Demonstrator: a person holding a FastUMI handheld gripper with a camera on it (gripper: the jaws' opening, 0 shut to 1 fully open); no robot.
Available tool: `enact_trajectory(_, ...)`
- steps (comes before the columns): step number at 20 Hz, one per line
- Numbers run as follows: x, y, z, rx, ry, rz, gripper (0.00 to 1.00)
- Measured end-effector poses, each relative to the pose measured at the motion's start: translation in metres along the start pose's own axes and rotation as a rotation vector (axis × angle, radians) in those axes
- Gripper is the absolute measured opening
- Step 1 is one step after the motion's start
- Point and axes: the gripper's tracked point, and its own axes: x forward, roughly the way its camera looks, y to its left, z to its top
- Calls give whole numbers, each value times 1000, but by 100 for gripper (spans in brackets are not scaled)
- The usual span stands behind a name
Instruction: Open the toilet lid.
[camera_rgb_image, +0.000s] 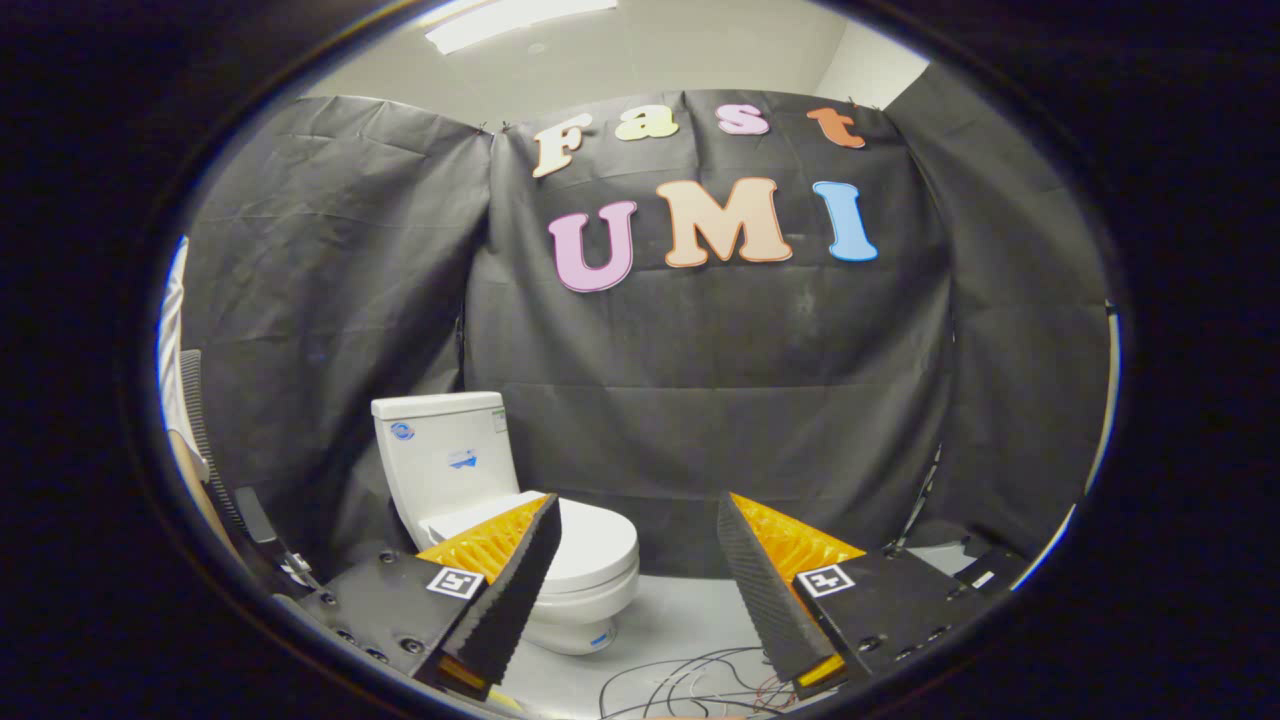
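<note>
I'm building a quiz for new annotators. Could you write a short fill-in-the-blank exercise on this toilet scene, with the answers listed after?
1. The toilet lid is ____, lying flat over the bowl.
2. The fingers of the hand-held gripper are spread ____, with nothing between them.
3. The toilet stands beyond the gripper's ____ finger, which partly covers it.
4. Loose ____ lie on the floor just ahead of the fingers.

Missing words: closed; open; left; wires

loose wires (690, 680) on floor (680, 610) | ceiling light (520, 20) lit
</note>
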Motion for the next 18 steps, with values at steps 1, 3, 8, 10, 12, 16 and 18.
enact_trajectory(1, 0, 1, -1, -2, 0, 1, 97)
enact_trajectory(3, 0, 1, -1, -1, 0, 0, 97)
enact_trajectory(8, 0, 1, 0, -1, 0, -1, 98)
enact_trajectory(10, 1, 1, 0, -2, 0, 0, 98)
enact_trajectory(12, 2, 0, 0, -2, -3, -2, 98)
enact_trajectory(16, 4, 0, -3, -4, 6, -3, 97)
enact_trajectory(18, 14, 0, -11, -6, 39, -4, 97)
